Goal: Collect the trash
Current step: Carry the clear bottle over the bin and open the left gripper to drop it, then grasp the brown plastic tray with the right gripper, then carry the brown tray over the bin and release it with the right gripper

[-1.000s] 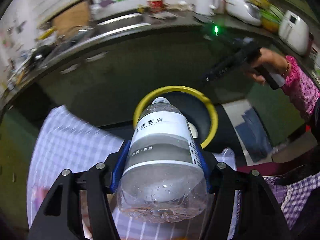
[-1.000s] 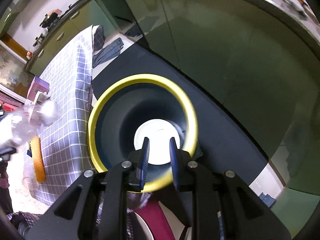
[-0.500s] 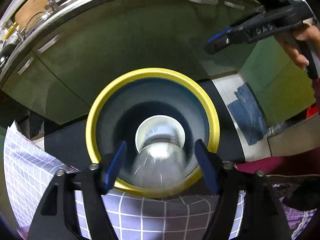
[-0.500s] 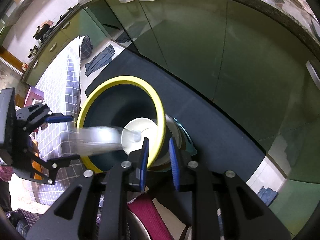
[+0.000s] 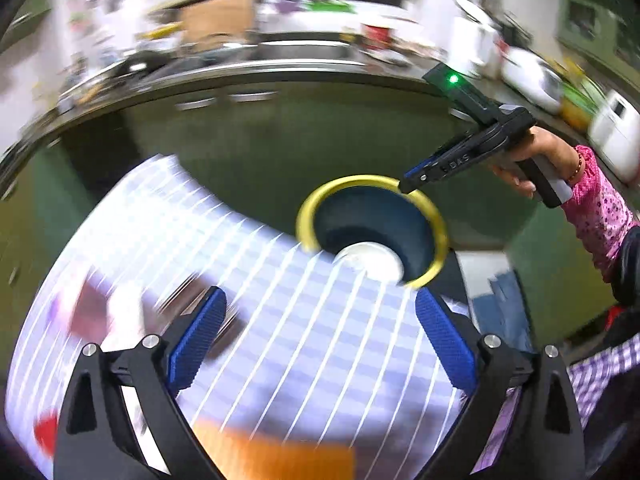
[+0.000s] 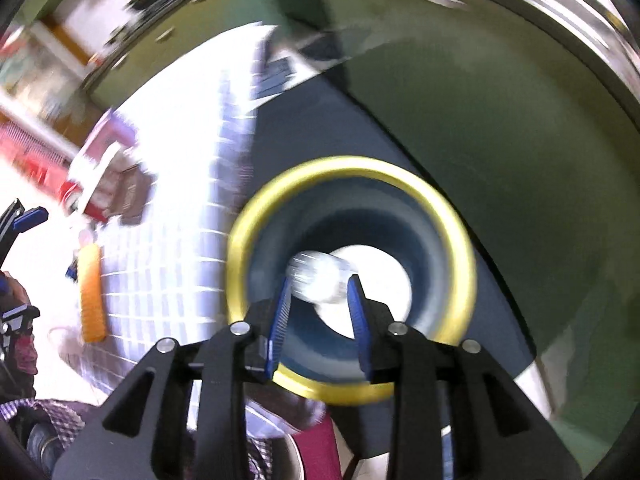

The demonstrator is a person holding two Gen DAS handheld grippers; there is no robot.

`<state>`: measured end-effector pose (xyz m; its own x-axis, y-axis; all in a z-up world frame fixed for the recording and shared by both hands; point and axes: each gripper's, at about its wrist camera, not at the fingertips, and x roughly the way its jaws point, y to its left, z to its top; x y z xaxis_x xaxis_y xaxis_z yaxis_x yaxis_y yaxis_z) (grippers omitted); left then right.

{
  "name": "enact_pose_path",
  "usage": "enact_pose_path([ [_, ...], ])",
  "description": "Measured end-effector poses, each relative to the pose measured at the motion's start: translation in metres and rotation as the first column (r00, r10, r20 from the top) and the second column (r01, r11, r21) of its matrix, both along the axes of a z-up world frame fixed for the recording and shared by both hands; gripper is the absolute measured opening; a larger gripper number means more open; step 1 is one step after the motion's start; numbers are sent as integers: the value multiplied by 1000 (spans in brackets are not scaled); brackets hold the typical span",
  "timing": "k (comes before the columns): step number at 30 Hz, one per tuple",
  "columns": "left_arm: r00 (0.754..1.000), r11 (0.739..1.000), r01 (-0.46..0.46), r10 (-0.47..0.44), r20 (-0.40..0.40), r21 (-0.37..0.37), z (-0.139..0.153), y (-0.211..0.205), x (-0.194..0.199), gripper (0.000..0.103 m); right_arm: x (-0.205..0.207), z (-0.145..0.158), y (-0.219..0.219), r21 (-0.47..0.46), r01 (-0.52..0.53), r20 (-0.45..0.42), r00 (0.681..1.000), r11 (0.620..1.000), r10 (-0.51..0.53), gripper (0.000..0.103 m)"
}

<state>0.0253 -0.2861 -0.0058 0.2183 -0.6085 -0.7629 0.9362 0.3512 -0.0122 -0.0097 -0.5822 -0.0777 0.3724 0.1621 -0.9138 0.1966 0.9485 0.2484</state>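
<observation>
A dark bin with a yellow rim stands on the floor by the table. A clear plastic bottle lies inside it on the white bottom, blurred. My left gripper is open and empty above the checked tablecloth. My right gripper hovers over the bin with its blue pads a small gap apart and nothing between them; it also shows in the left wrist view above the bin's far rim.
An orange object, a red item and a dark box lie on the tablecloth. Green cabinets and a cluttered counter stand behind the bin. A black mat lies under the bin.
The bottle left my left gripper and dropped into the bin. My left gripper pulled back over the table. My right gripper stayed above the bin, its pads a little wider.
</observation>
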Motion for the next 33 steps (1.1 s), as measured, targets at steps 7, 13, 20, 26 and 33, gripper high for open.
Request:
enact_pose_path([
  [7,968,967,-252,253,0,-35,-16,118,0,96,90,14,103,79,-216,18,976,973,216,32],
  [13,936,939,-341,344,72,-51,-27,168,-3,97,146,-7,165,101,-193,-66,978,976,200,32],
  [20,922,930,-360,367,124,-79,-32,194,-12,98,169,-32,180,34,-126,-152,980,991,130,16],
  [26,917,924,-367,378,126,-105,-30,199,-17,98,179,-44,179,6,-106,-180,978,994,105,5],
  [33,915,924,-370,380,135,-95,-28,195,-20,98,159,-24,163,28,-100,-125,987,995,103,4],
])
